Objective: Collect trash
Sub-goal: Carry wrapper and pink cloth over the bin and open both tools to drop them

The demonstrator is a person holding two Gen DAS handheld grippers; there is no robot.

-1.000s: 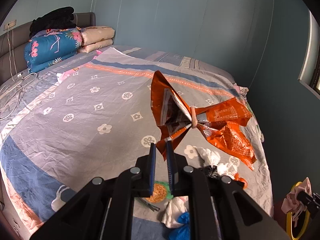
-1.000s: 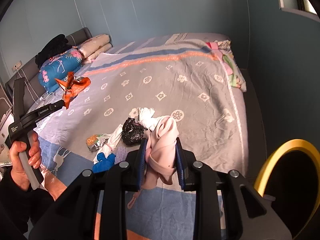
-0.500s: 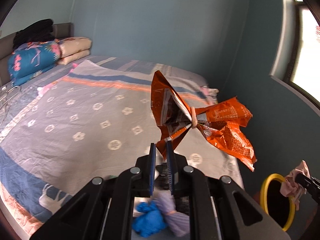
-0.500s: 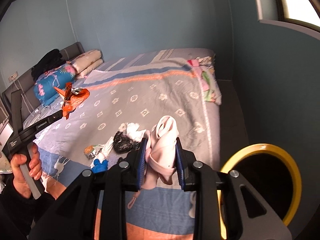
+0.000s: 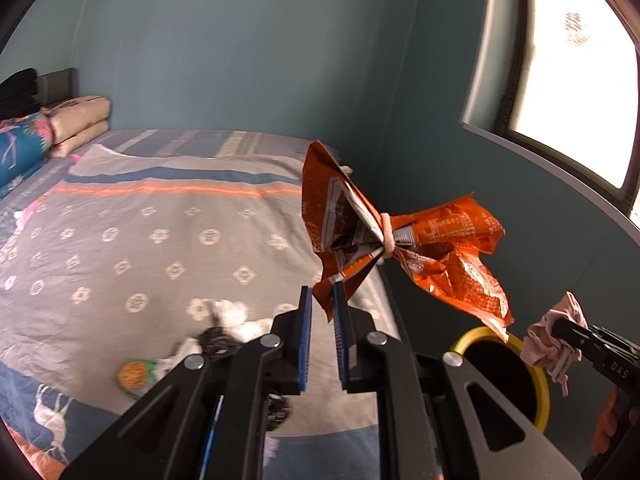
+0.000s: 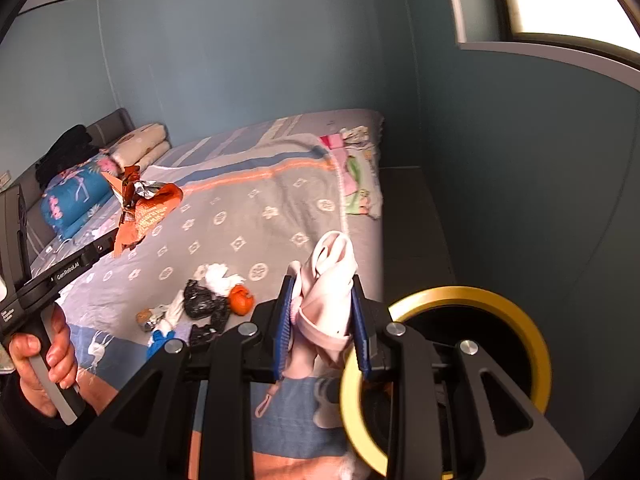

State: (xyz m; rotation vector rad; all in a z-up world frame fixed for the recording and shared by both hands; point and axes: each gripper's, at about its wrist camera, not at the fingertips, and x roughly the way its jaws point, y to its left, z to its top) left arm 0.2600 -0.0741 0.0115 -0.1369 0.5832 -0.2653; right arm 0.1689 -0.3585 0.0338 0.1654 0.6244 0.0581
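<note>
1. The right gripper (image 6: 322, 322) is clamped on a wad of pink cloth (image 6: 330, 280), which bulges above the blue pads and trails a loop below them. It hangs near the yellow-rimmed bin (image 6: 516, 312), toward the bed side of the rim. I would carry it further, until the whole wad sits over the dark opening, and only then part the jaws, so the dangling loop does not catch on the rim.

2. The left gripper (image 5: 320, 320) pinches only the lower corner of an orange snack wrapper (image 5: 400, 240), cinched in the middle by a band. Most of the wrapper flares beyond the pads, and its far end looks to be over the near rim of the bin (image 5: 538, 384). A thin corner grip can slip, so I would move it smoothly, lower it close to the opening and release there.

3. Empty one gripper at a time, to keep the two from colliding over the bin.

4. More litter (image 6: 208, 304) lies on the bed (image 6: 280, 200): a black bag, white tissue, something blue and an orange piece, bunched together.
</note>
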